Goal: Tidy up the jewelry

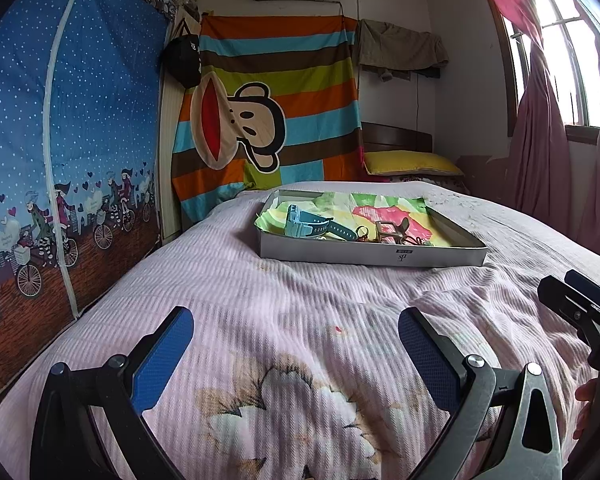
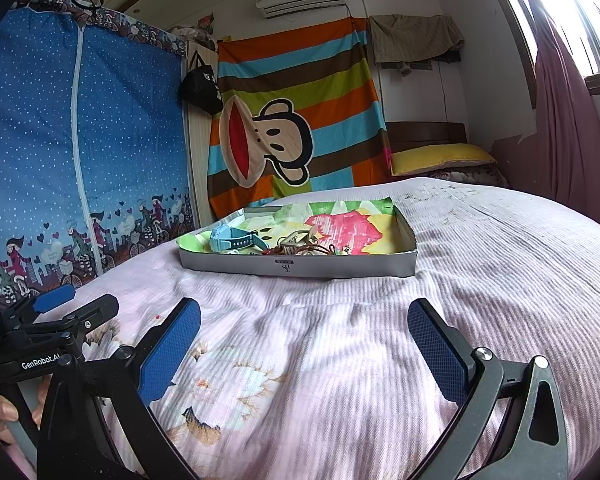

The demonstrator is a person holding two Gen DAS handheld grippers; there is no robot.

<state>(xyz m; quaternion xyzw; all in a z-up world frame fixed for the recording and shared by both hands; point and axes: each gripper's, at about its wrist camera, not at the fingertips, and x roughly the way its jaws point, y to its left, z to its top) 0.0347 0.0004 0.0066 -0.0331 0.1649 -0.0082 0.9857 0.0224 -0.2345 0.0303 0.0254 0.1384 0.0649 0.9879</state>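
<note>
Presently: left claw (image 1: 296, 354) and right claw (image 2: 304, 350), both spread wide and empty, low over the near part of the bed (image 2: 480, 264). Farther off on the bed, shallow grey tray (image 2: 300, 269), paper-lined, holding a light-blue watch (image 2: 236, 240) at left and tangled jewelry (image 2: 304, 245) just right of it.

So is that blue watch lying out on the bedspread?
No. The blue watch lies inside the shallow grey box, on its colourful lining, not on the pink bedspread.
</note>
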